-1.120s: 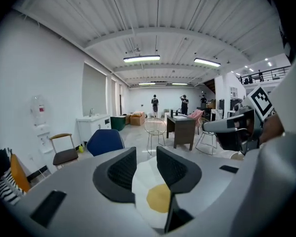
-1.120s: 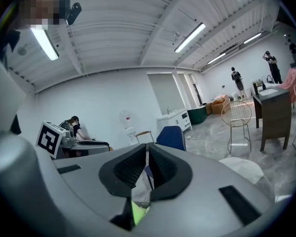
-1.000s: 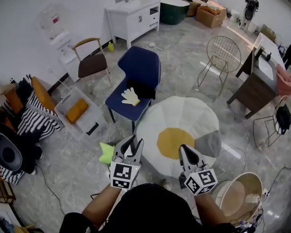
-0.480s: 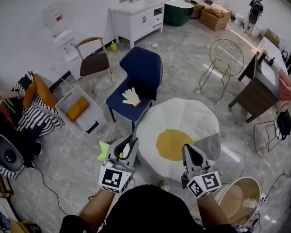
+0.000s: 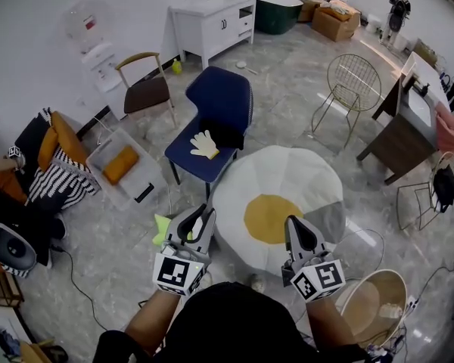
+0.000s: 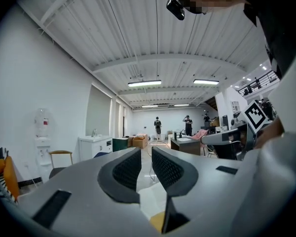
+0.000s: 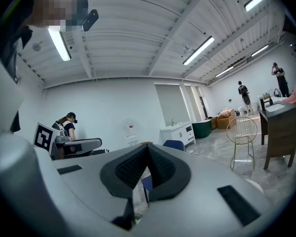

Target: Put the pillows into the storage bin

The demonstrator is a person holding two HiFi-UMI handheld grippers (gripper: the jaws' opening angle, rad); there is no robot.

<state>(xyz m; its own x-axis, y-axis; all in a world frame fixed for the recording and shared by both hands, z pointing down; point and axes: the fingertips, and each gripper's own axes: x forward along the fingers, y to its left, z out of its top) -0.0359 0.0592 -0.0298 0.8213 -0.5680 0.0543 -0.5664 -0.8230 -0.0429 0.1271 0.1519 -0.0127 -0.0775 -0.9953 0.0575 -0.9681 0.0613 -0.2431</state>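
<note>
Head view looks down on the big fried-egg pillow (image 5: 276, 203) lying on the floor just ahead of both tongs. A green star pillow (image 5: 163, 229) lies beside the left gripper (image 5: 198, 216), and an orange pillow (image 5: 121, 165) rests inside the clear storage bin (image 5: 141, 178) farther left. The left gripper's jaws have just been closing and stand a narrow slit apart with nothing between them, while the right gripper (image 5: 296, 225) is fully closed and empty.

Marble floor (image 5: 287, 104), fried-egg pillow (image 5: 276, 203), green star pillow (image 5: 162, 229), clear storage bin (image 5: 147, 174)
</note>
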